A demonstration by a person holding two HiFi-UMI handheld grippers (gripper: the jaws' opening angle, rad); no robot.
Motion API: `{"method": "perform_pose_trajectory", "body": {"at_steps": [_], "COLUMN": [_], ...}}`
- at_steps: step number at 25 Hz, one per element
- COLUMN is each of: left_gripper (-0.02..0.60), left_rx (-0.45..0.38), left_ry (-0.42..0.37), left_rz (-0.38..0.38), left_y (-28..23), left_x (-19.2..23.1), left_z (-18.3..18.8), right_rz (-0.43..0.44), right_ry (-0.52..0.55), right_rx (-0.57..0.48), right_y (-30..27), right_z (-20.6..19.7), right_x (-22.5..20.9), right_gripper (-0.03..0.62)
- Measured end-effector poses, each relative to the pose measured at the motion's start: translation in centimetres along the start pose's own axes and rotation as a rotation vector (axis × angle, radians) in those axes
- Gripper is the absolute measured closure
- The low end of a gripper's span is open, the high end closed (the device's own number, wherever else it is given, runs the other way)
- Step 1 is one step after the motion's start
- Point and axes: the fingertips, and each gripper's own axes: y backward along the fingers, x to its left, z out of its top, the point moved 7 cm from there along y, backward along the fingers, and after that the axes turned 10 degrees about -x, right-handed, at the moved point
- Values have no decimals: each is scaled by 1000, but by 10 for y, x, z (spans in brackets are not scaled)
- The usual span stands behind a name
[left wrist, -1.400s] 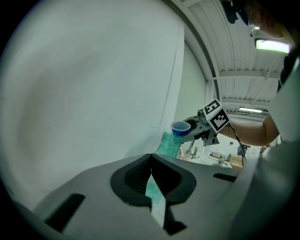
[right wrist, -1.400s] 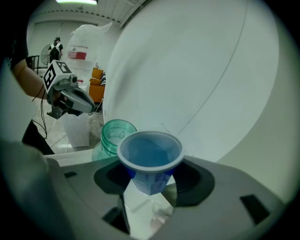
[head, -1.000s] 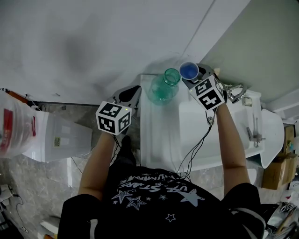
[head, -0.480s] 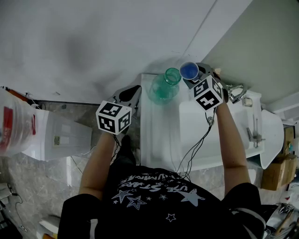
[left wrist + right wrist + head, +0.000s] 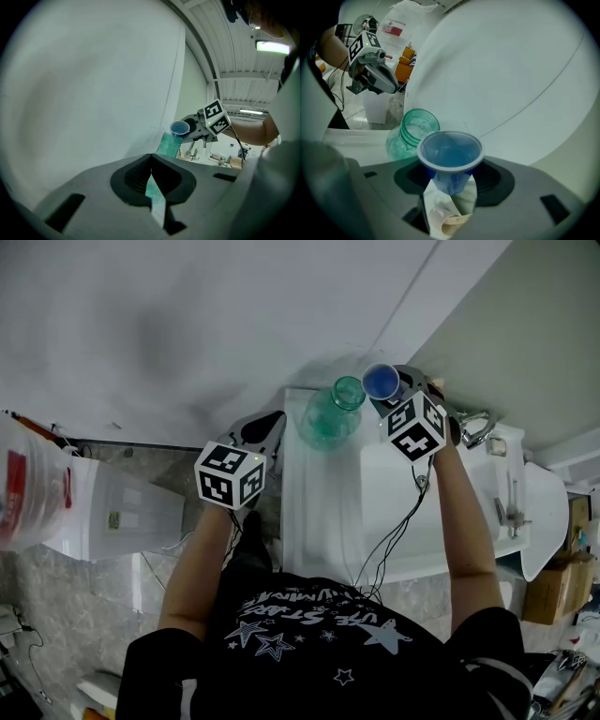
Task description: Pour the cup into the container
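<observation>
A small blue cup is held above the counter, just right of the mouth of a green glass jar. My right gripper is shut on the cup, gripping its lower body, with the jar close behind it on the left. The cup's rim leans slightly toward the jar; I cannot tell what is inside. My left gripper hovers left of the jar, off the counter's edge, with its jaws shut on nothing. The left gripper view shows the cup right over the jar's mouth.
The jar stands at the back of a white counter against a white wall. A sink with a metal tap lies to the right. On the floor at left stand a white bin and a plastic bag.
Almost nothing: the right gripper's cube has turned a little, and the cup stays beside the jar's mouth. The left gripper has barely shifted.
</observation>
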Motion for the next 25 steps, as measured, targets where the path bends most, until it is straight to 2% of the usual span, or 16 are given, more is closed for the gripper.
{"method": "perform_pose_trajectory", "body": {"at_steps": [12, 25], "left_gripper": [569, 569], "left_rx": [-7, -11], "left_ry": [6, 6], "left_rz": [1, 1], "left_y": [2, 4], "left_x": [-1, -2], "left_z": [1, 1], "right_rz": [-21, -37], "right_ry": [78, 114], "right_rx": [31, 40], "right_y": [0, 1], "right_z": [2, 5], "right_x": [0, -2], "right_gripper": [339, 339]}}
